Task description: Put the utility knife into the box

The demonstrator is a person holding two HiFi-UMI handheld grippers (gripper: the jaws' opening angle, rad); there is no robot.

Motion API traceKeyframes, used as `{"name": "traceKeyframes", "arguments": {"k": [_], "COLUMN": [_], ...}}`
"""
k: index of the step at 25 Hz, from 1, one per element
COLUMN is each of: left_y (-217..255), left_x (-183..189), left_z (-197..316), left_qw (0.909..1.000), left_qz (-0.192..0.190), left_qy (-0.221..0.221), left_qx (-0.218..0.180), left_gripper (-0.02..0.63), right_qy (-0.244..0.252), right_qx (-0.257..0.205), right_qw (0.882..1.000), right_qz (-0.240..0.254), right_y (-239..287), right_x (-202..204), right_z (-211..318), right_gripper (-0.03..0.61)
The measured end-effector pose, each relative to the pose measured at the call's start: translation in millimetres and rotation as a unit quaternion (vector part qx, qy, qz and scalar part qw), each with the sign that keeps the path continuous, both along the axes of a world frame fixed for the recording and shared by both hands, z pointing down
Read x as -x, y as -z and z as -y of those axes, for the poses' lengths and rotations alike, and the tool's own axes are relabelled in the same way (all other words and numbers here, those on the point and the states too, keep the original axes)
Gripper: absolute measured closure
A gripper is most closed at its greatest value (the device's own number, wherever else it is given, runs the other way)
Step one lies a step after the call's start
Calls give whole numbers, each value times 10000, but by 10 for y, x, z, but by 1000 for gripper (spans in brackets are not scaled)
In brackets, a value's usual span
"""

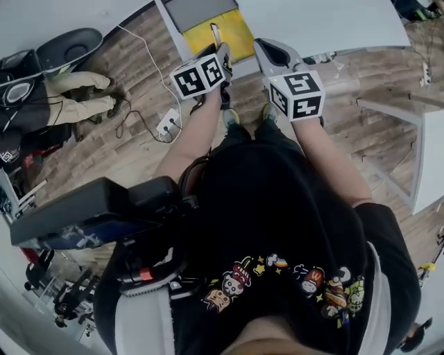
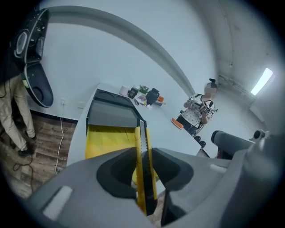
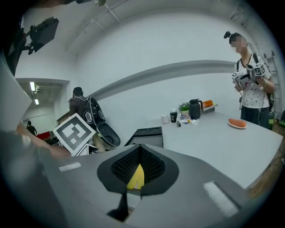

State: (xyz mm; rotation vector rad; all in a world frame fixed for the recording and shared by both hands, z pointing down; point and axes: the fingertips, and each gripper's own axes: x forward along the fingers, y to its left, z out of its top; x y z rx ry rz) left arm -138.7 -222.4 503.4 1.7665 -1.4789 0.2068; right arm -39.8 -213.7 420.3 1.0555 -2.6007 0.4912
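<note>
A white table runs across the top of the head view, above a wood-plank floor. At the table's near edge sits the box, open, with a yellow inside and a dark lid lying at its far, 12 o'clock end. The person holds both tools out over the floor, just short of the table.

The left gripper has its jaws clamped on the utility knife, a yellow and black body standing on edge between the dark pads. The knife points towards 12 o'clock, and in the head view its tip shows against the box's yellow floor.

The right gripper is at 3 o'clock of the left one, close beside it. Its jaws meet at the tips with nothing between them; a sliver of yellow shows through the gap behind.

Far back on the table stand a black kettle and cups, with a person at about 2 o'clock.
</note>
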Motion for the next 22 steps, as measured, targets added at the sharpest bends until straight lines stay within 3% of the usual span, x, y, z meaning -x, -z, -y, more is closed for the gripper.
{"name": "traceKeyframes", "arguments": {"k": [6,13,22], "left_y": [-209,-529,-751], "left_x": [-113,-147,-116], "left_z": [227,410,671], "left_qw": [9992,9940,9890], "left_qz": [83,-178,-360], "left_qy": [187,329,421], "left_qx": [355,1030,1371], "left_gripper": [495,495,495], "right_qy": [201,162,161], "right_qx": [255,906,1015], "right_qw": [9994,9945,9933], "right_qz": [-155,-490,-529], "right_y": [-409,-890,-1071], "right_x": [90,116,103], "right_z": [400,707,881], "right_gripper": [555,555,555]}}
